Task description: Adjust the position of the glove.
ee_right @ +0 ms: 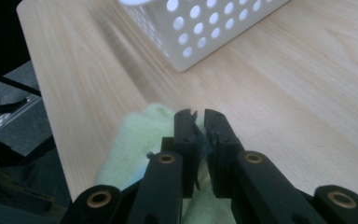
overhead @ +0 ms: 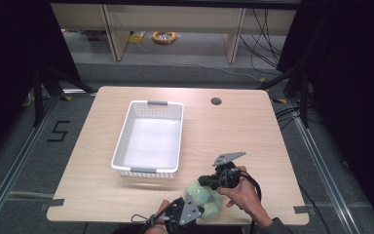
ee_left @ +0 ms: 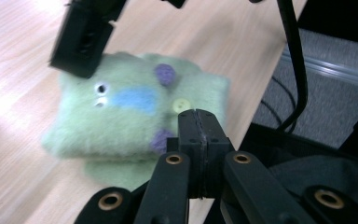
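Gripping green plush toy (ee_left: 135, 112): both tools clamped; no readable writing.

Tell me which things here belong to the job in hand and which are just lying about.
In the job:
green plush toy, at the table's near edge
left gripper, shut on its edge
right gripper, shut on its fabric
white basket, empty

Lying about:
yellow cable coil on the floor
table's cable hole

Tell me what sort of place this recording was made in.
Probably a lab or recording studio set up for data collection: a lone wooden table ringed by dark curtains, loose cables on the floor, tape marks on grey carpet, and workbenches behind.
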A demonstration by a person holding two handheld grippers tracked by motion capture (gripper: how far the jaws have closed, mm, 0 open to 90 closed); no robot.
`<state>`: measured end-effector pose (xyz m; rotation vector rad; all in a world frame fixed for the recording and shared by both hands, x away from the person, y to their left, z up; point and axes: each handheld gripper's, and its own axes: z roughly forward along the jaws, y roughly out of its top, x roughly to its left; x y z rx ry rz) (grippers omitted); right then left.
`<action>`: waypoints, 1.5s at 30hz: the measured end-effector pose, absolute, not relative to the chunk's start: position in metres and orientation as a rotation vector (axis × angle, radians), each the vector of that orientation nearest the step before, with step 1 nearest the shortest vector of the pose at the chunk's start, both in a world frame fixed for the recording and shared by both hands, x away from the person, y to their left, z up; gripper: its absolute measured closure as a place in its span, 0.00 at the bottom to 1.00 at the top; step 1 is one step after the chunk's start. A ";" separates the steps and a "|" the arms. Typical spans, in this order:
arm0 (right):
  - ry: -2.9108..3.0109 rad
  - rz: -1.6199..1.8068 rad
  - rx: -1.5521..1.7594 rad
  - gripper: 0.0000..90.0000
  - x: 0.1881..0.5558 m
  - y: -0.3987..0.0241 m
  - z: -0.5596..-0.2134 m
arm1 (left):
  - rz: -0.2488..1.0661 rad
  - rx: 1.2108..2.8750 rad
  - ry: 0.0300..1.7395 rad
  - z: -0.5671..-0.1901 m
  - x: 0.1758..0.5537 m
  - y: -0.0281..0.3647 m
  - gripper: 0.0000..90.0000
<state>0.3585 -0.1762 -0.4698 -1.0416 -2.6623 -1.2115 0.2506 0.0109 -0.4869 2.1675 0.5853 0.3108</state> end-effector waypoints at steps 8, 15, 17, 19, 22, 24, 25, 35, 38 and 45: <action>-2.692 -1.204 -1.049 0.94 0.362 -0.178 -0.475 | 0.305 2.206 0.546 -0.495 0.248 -0.001 0.79; -2.674 -1.193 -1.076 0.94 0.362 -0.178 -0.476 | 0.345 2.237 0.546 -0.501 0.247 -0.008 0.68; -2.662 -1.201 -1.060 0.94 0.363 -0.178 -0.477 | 0.363 2.251 0.543 -0.503 0.247 -0.010 0.66; -2.662 -1.193 -1.060 0.94 0.363 -0.179 -0.477 | 0.376 2.266 0.537 -0.505 0.245 -0.011 0.66; -2.677 -1.179 -1.078 0.94 0.361 -0.179 -0.476 | 0.416 2.258 0.542 -0.508 0.244 -0.012 0.71; -2.677 -1.182 -1.082 0.94 0.361 -0.179 -0.477 | 0.439 2.263 0.550 -0.508 0.245 -0.010 0.74; -2.679 -1.186 -1.086 0.94 0.362 -0.180 -0.477 | 0.448 2.262 0.546 -0.508 0.245 -0.010 0.76; -2.639 -1.237 -1.128 0.94 0.358 -0.186 -0.469 | 0.475 2.263 0.548 -0.498 0.249 -0.001 0.97; -2.645 -1.272 -1.124 0.95 0.357 -0.190 -0.466 | 0.448 2.213 0.594 -0.495 0.251 0.006 0.89; -2.600 -1.298 -1.230 0.94 0.356 -0.207 -0.467 | 0.416 2.180 0.636 -0.501 0.250 0.005 0.68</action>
